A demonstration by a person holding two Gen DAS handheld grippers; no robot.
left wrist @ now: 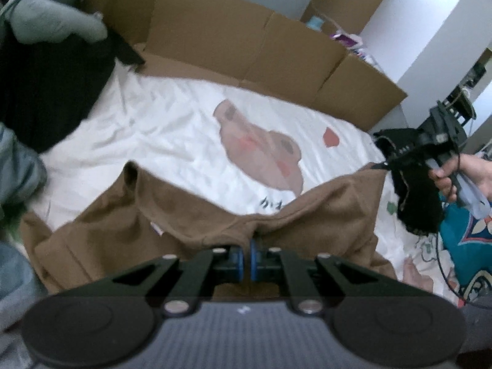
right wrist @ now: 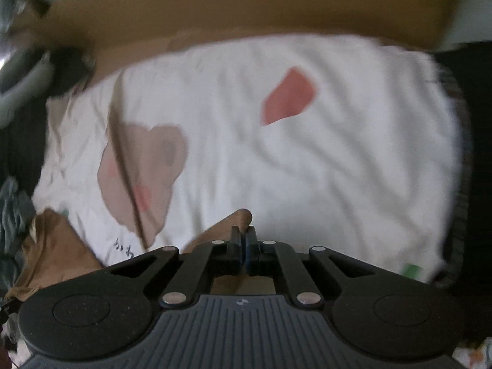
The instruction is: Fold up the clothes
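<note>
A white sheet (left wrist: 172, 129) with a pinkish cartoon animal print (left wrist: 261, 150) and a red patch (left wrist: 330, 136) at about 3 o'clock from it covered the bed. Flattened cardboard (left wrist: 246, 40) stood along the far edge from 10 to 2 o'clock, and a grey-green plush-looking lump (left wrist: 52, 15) sat up at 10 o'clock on top of something black (left wrist: 46, 92). Over at 4 o'clock there was a teal patterned fabric (left wrist: 464, 240), too blurry to say more.
</note>
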